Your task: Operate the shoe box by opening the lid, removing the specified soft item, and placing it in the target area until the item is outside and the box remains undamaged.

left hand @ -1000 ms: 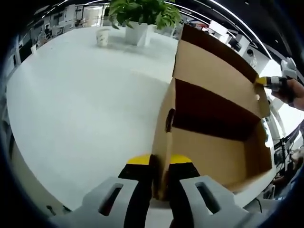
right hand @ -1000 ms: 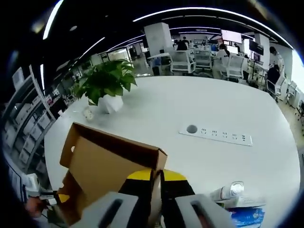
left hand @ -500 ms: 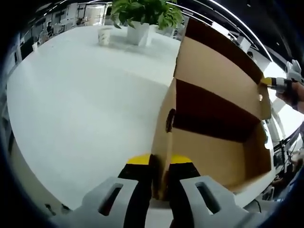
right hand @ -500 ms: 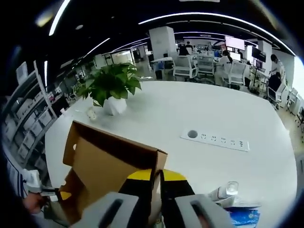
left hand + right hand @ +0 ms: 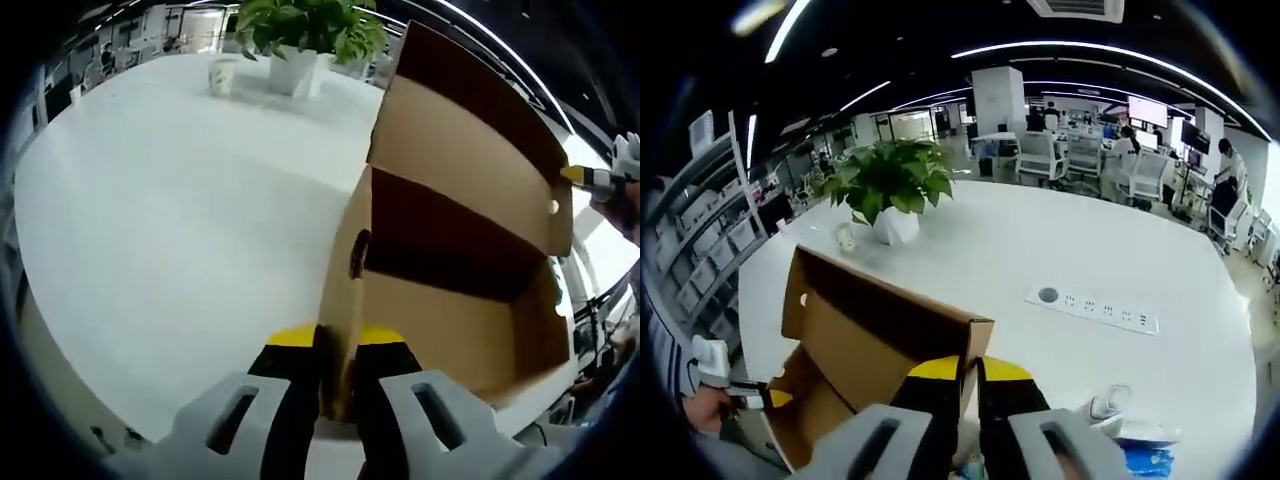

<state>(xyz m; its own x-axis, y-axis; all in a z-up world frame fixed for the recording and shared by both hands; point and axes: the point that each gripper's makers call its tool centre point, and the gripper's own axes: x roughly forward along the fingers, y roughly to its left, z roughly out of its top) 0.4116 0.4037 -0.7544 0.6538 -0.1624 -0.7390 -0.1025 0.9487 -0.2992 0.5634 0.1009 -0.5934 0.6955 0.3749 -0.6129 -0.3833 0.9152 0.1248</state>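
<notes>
Cardboard fills most of what I see: the shoe box (image 5: 450,310) sits on the white surface (image 5: 170,230), its lid (image 5: 470,150) raised. My left fingers (image 5: 337,345) pinch the box's near end wall. My right fingers (image 5: 970,375) clamp the lid's edge (image 5: 890,320). The box's inside is dark; I cannot make out any soft item. A potted plant (image 5: 890,190) stands well beyond.

Setting: open-plan office. Evidence: large white conference table (image 5: 1120,270) with inset power strip (image 5: 1092,306); potted plant (image 5: 890,190); rows of office chairs (image 5: 1040,155) and desks behind; shelving with boxes (image 5: 710,240); linear ceiling lights (image 5: 1090,50).
</notes>
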